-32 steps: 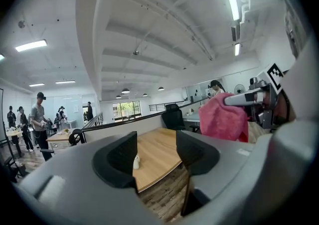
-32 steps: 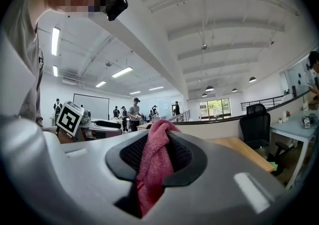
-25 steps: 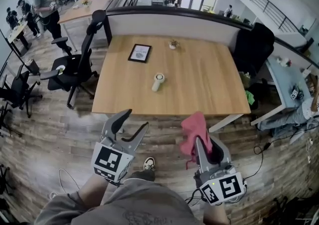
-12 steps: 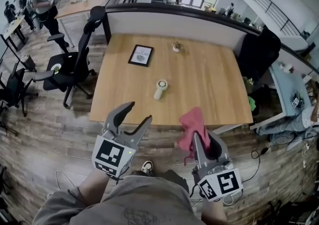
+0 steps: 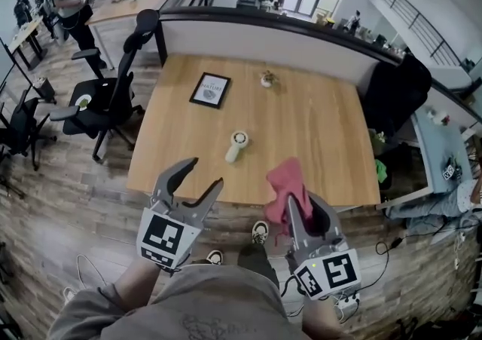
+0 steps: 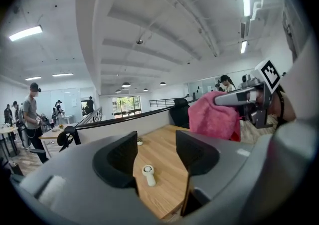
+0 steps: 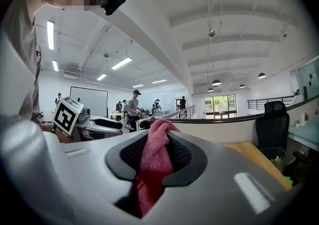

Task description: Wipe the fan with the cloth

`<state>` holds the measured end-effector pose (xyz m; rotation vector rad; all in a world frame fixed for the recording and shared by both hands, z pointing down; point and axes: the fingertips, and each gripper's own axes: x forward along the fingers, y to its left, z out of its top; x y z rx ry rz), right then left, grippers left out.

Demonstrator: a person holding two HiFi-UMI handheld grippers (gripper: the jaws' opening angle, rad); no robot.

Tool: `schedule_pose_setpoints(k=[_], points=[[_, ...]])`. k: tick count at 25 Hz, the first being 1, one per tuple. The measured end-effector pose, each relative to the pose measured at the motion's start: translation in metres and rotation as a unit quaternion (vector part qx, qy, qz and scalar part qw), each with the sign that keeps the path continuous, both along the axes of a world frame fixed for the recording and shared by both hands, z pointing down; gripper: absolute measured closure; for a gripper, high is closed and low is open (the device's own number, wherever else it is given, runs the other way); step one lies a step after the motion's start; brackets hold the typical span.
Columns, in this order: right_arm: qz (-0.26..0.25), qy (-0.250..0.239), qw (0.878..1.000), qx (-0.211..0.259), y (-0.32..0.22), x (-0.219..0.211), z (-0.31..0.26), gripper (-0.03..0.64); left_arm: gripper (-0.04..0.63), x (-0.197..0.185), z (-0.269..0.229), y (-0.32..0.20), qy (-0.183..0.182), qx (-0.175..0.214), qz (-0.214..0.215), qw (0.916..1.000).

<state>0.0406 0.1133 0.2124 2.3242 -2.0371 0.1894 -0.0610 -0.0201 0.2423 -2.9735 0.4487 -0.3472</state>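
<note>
Two handheld grey two-jaw grippers counted, one cloth, one fan. Right gripper: clamped tight on a pink terry cloth, fabric pinched between both dark pads, bunched up above the tips, a tail hanging below. Left gripper: spread wide, nothing between the jaws, touching nothing. Both short of the near edge of the light wooden rectangular table, over the wood-plank floor; left one toward the table's near left corner, right one toward the middle of its near edge, with the cloth overlapping that edge in the head view. On the table, three things in all. One small white handheld fan, lying flat near the table's middle, somewhat toward the near edge, round head away and handle pointing to the near edge, well apart from both grippers and from the cloth. One black-framed picture, flat toward the table's far left. One small potted plant, upright near the table's far edge. Framed between the open left jaws in the left gripper view, that same fan on the tabletop. Beside the table's left side, one black office chair; past its far right corner, a second black chair. Beyond the table's far left, several people standing among other desks.
</note>
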Motion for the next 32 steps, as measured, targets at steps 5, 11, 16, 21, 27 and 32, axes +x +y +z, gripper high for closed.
schedule_pose_setpoints(k=[5, 11, 16, 21, 27, 32], points=[[-0.038, -0.003, 0.999, -0.005, -0.027, 0.044, 0.005, 0.538, 0.362, 0.032, 0.003, -0.021, -0.003, -0.007, -0.037, 0.9993], [-0.093, -0.007, 0.995, -0.019, -0.067, 0.105, 0.013, 0.538, 0.359, 0.083, 0.015, -0.039, -0.038, -0.017, -0.067, 0.9969], [-0.129, -0.009, 0.991, -0.018, -0.092, 0.156, 0.010, 0.538, 0.359, 0.116, 0.022, -0.049, -0.057, -0.024, -0.103, 0.9928], [-0.166, -0.013, 0.986, -0.021, -0.119, 0.188, 0.016, 0.538, 0.359, 0.139, 0.027, -0.062, -0.059, -0.029, -0.141, 0.9878], [-0.216, -0.018, 0.976, -0.022, -0.139, 0.200, 0.021, 0.538, 0.359, 0.150, 0.031, -0.069, -0.067, -0.031, -0.180, 0.9809], [-0.234, -0.030, 0.971, -0.030, -0.150, 0.205, 0.030, 0.538, 0.357, 0.144, 0.034, -0.073, -0.074, -0.036, -0.205, 0.9754]])
